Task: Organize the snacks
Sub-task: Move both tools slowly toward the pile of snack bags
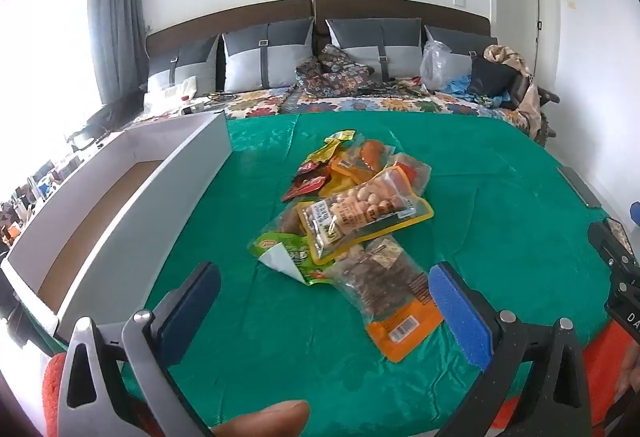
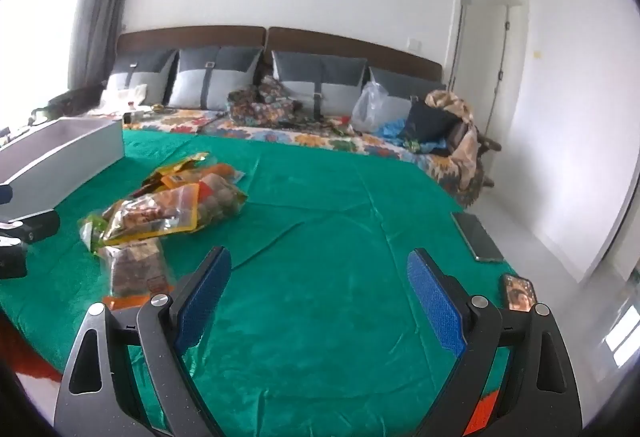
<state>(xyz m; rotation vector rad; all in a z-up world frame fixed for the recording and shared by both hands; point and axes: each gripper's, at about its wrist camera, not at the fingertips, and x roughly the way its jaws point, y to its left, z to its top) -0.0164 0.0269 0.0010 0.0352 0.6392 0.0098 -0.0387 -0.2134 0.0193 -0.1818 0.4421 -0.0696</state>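
Snack packets (image 1: 352,213) lie in a loose heap near the middle of the green cloth (image 1: 500,205) that covers the table, some overlapping others. On top sits a clear bag with a yellow border (image 1: 360,215) showing pale round pieces; under its near end are a green packet (image 1: 288,257) with one corner folded up and a clear bag of dark brown pieces with an orange bottom (image 1: 390,291), which lies nearest the table's front edge. Red, yellow and orange packets spread out on the far side of the heap. A white open box (image 1: 120,205) with a brown floor stands along the left edge of the table, just beside the heap but apart from it. Two phones lie by the right edge, a dark one (image 2: 476,237) and one with a lit screen (image 2: 519,293). The left tongs (image 1: 324,301) hang above the near end of the heap, spread wide with nothing between the blue pads. The right tongs (image 2: 320,297) are also wide open and empty, over bare cloth to the right of the heap. A fingertip (image 1: 272,417) shows at the bottom of the left wrist view.
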